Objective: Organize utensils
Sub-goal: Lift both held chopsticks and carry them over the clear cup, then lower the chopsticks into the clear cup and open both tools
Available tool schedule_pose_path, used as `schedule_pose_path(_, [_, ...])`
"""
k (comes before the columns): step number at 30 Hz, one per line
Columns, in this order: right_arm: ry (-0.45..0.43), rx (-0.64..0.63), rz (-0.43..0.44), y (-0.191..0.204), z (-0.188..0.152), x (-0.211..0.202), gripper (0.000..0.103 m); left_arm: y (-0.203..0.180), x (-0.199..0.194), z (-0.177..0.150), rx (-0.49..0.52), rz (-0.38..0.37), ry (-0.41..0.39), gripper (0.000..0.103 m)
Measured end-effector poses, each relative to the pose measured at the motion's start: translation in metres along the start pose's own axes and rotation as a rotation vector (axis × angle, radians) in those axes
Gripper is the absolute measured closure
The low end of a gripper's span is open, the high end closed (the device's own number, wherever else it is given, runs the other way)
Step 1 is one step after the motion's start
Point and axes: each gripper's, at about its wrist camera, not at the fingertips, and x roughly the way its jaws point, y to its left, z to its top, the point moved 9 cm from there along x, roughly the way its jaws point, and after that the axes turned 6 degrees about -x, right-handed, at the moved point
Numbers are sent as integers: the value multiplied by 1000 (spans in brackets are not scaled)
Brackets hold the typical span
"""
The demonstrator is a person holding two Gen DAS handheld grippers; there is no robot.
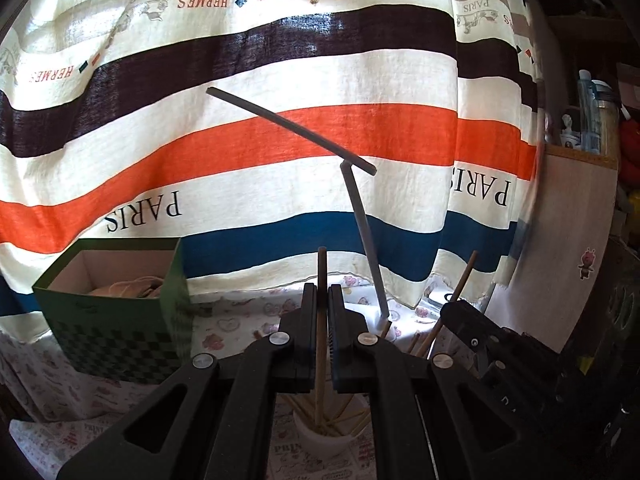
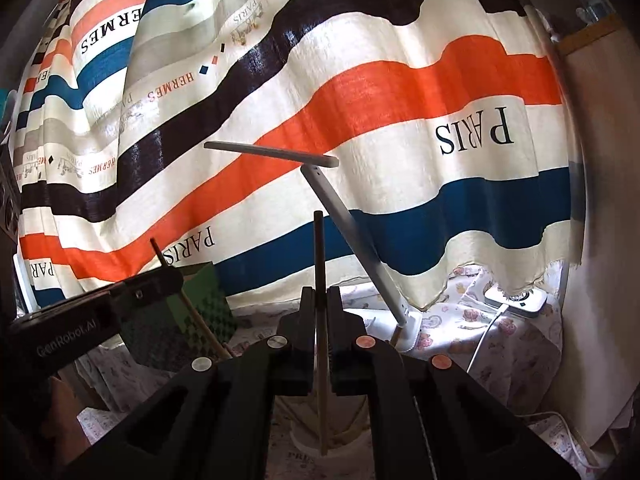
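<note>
My left gripper [image 1: 322,292] is shut on an upright wooden chopstick [image 1: 321,264]. Its lower end points down into a white cup [image 1: 340,442] that holds several thin sticks. My right gripper [image 2: 319,294] is shut on a darker chopstick [image 2: 318,240], which also stands upright over the white cup [image 2: 304,438]. Each gripper shows in the other's view: the right gripper [image 1: 454,308] at the right with its chopstick [image 1: 466,272], and the left gripper [image 2: 172,276] at the left with its tilted chopstick [image 2: 200,320].
A grey desk lamp [image 1: 360,208] [image 2: 352,232] rises just behind the cup. A green checked box [image 1: 120,320] [image 2: 200,308] stands at the left. A striped curtain [image 1: 280,140] hangs close behind. A white power adapter [image 2: 516,300] and its cable lie at the right on the patterned tablecloth [image 1: 240,316].
</note>
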Motion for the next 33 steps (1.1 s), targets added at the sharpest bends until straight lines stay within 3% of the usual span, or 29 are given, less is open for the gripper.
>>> schedule_pose_path(5, [-54, 18, 3, -5, 2, 3, 97, 2, 22, -12, -9, 13, 24, 99])
schedule_pose_path(11, [8, 13, -8, -7, -9, 21, 97, 15, 41, -32, -35, 14, 70, 99])
schedule_pose_path(21, [183, 3, -37, -14, -37, 52, 97, 28, 59, -56, -15, 39, 116, 99])
schedule_pose_path(33, [304, 68, 22, -20, -61, 73, 97, 48, 86, -72, -30, 58, 148, 98])
